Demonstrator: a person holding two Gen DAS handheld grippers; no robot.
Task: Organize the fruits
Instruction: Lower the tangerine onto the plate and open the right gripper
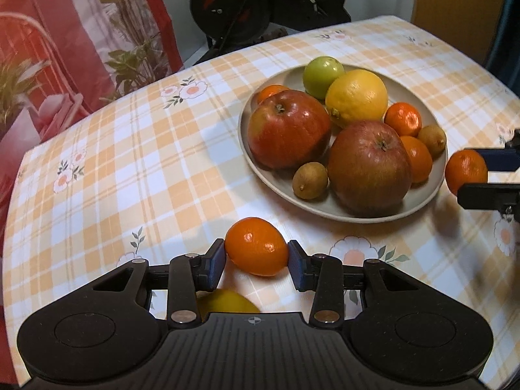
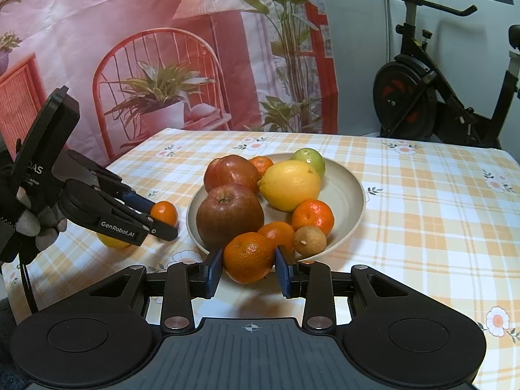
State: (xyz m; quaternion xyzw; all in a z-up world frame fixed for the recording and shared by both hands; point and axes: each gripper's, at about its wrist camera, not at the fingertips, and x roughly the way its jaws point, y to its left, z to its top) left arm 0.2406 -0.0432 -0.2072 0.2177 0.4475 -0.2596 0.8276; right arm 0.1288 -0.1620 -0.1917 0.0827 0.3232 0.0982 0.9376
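Observation:
A beige plate (image 1: 282, 191) (image 2: 351, 195) holds two red apples (image 1: 287, 128), a lemon (image 1: 357, 97), a green fruit, several mandarins and two small brown fruits. My left gripper (image 1: 256, 255) is shut on a mandarin (image 1: 256, 250) just above the cloth, near the plate's front left; it also shows in the right wrist view (image 2: 162, 216). A second lemon (image 1: 227, 304) (image 2: 112, 242) lies under it. My right gripper (image 2: 248, 265) is shut on another mandarin (image 2: 248, 256) at the plate's near rim; this mandarin (image 1: 464, 170) shows at the right of the left wrist view.
The table wears an orange-checked flowered cloth (image 1: 113, 162). An exercise bike (image 2: 432, 97) stands beyond the far edge. A printed red backdrop (image 2: 162, 48) hangs behind the table.

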